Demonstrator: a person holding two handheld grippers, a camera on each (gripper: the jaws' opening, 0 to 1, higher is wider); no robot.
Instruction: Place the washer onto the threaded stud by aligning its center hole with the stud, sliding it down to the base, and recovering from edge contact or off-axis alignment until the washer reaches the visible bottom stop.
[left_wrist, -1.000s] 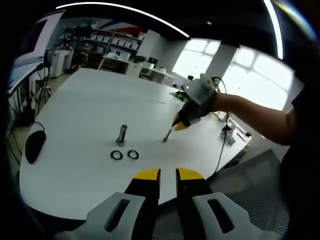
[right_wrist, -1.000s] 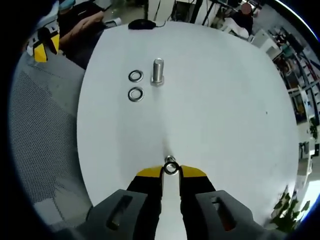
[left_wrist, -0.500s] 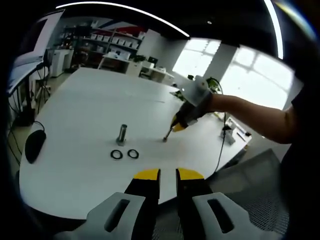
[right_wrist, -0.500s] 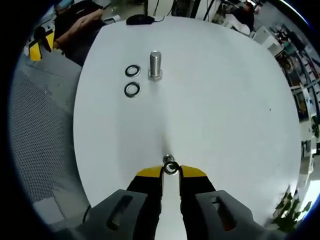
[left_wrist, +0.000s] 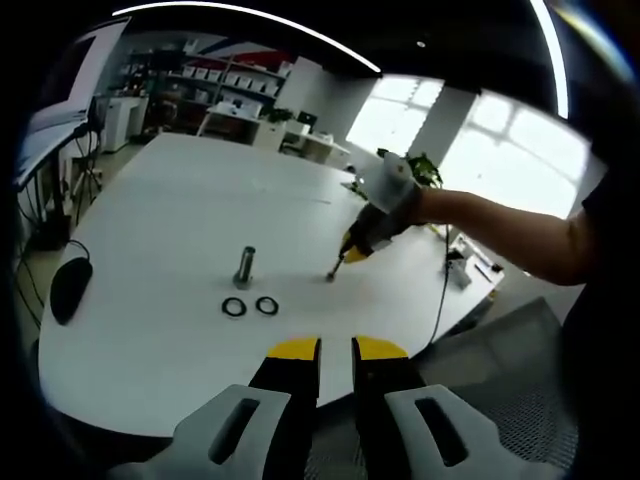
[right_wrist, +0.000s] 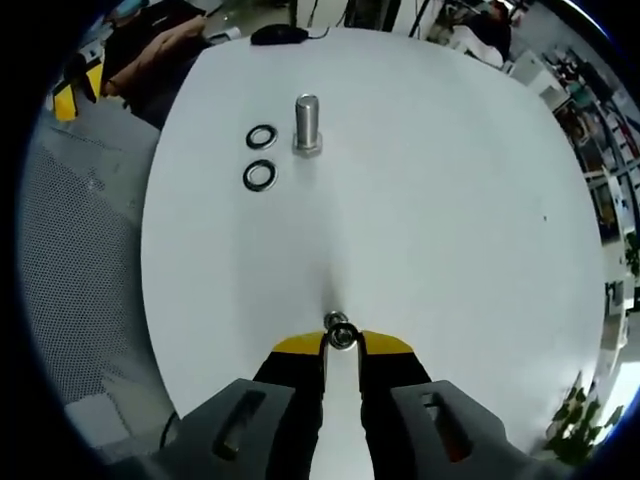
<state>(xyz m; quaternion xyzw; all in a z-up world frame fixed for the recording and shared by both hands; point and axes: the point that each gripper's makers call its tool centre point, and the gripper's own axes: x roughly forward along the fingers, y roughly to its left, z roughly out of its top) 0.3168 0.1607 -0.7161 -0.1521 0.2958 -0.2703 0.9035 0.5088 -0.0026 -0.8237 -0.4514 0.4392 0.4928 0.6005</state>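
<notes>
Though blurry, washer (right_wrist: 341, 334) btwn fingers (right_wrist: 309, 346).

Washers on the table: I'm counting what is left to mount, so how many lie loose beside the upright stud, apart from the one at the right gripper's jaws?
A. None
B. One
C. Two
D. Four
C. In the right gripper view two washers lie flat on the table beside the stud, while a third washer sits at the tips of the right gripper.
</notes>
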